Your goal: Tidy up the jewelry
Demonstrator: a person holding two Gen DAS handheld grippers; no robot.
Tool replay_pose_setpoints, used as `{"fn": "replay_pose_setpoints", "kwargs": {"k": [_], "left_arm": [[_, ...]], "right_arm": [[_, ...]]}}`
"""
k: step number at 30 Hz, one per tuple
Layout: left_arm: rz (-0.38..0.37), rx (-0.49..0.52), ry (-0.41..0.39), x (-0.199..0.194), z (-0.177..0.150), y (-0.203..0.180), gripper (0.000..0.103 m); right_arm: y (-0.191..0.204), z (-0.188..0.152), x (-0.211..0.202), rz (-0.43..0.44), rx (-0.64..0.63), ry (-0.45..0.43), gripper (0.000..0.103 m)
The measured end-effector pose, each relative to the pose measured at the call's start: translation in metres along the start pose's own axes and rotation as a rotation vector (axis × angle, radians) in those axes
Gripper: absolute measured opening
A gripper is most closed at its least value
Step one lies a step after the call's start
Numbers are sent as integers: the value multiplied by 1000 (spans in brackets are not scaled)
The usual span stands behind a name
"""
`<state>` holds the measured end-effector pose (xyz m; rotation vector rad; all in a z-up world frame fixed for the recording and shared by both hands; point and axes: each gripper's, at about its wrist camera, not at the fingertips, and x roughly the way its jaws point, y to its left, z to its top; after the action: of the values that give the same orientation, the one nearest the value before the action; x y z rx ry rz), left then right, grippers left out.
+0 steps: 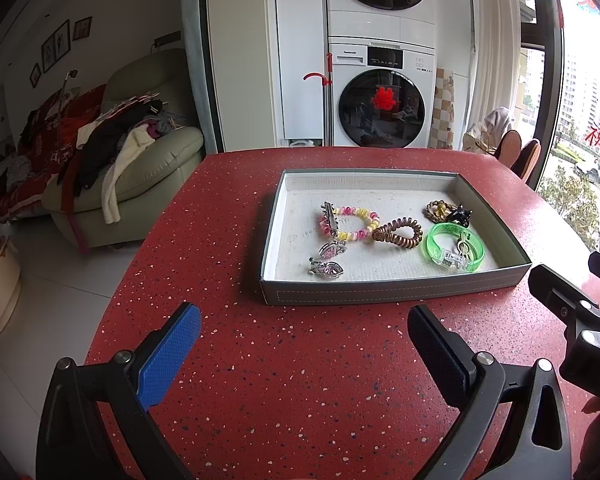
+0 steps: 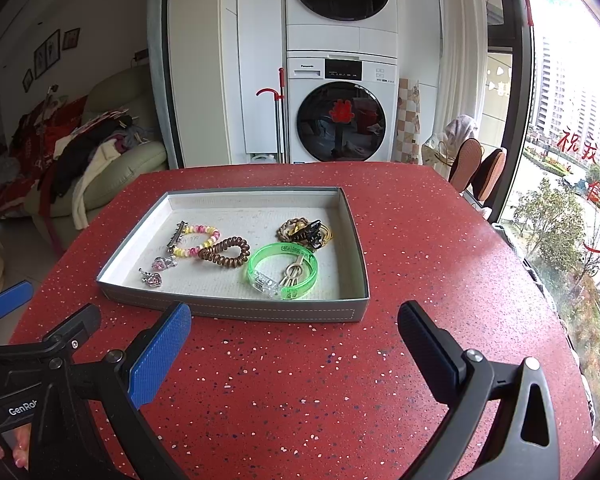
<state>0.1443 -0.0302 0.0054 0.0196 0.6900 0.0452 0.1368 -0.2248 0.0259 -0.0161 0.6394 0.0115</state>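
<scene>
Both tongs, left (image 1: pixel 304 344) and right (image 2: pixel 294 342), are gaping wide and empty before the tray (image 1: pixel 392 293). In the tray, the hair clip (image 1: pixel 329 218) is lying lengthwise front to back. Only the right view is showing fingertips (image 2: pixel 20 454).

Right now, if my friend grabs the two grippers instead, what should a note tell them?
Left gripper: open, empty, above the red table, short of the tray.
Right gripper: open, empty, also short of the tray.
Grey tray holds everything: green bangle with a gold clip across it, brown spiral hair tie, pink and yellow bead bracelet, silver hair clip, two heart charms, and a black claw clip on a brown tie at the back.
Done: no jewelry lies loose on the table.
Left: perhaps only tidying inside the tray.
</scene>
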Motion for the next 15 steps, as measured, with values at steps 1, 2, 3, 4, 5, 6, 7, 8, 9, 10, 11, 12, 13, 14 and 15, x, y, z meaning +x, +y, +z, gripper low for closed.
{"fn": "replay_pose_setpoints", "kwargs": {"k": [1,2,3,4,5,6,7,8,9,10,11,12,13,14,15], "left_arm": [[1,0,0,0,0,0,103],[0,0,0,0,0,0,103],[-1,0,1,0,0,0,103],[0,0,1,0,0,0,103],[1,0,0,0,0,0,103],[2,0,0,-1,0,0,103],[1,-1,0,0,0,0,103],[1,-1,1,0,0,0,103],[1,-2,1,0,0,0,103],[1,-2,1,0,0,0,103],[1,0,0,0,0,1,103],[2,1,-1,0,0,0,103],[1,-1,0,0,0,1,103],[0,-2,0,0,0,1,103],[0,-2,1,0,0,0,103]], "right_arm": [[0,0,0,1,0,0,103],[0,0,0,0,1,0,103],[0,0,0,1,1,1,103],[1,0,0,1,1,1,103],[0,0,0,0,1,-1,103],[0,0,0,1,1,-1,103],[0,0,0,0,1,-1,103],[0,0,0,0,1,0,103],[0,-1,0,0,1,0,103],[0,0,0,-1,2,0,103],[1,1,-1,0,3,0,103],[1,1,0,0,2,0,103],[1,1,-1,0,1,1,103],[1,0,-1,-1,1,-1,103],[1,0,-1,0,2,-1,103]]}}
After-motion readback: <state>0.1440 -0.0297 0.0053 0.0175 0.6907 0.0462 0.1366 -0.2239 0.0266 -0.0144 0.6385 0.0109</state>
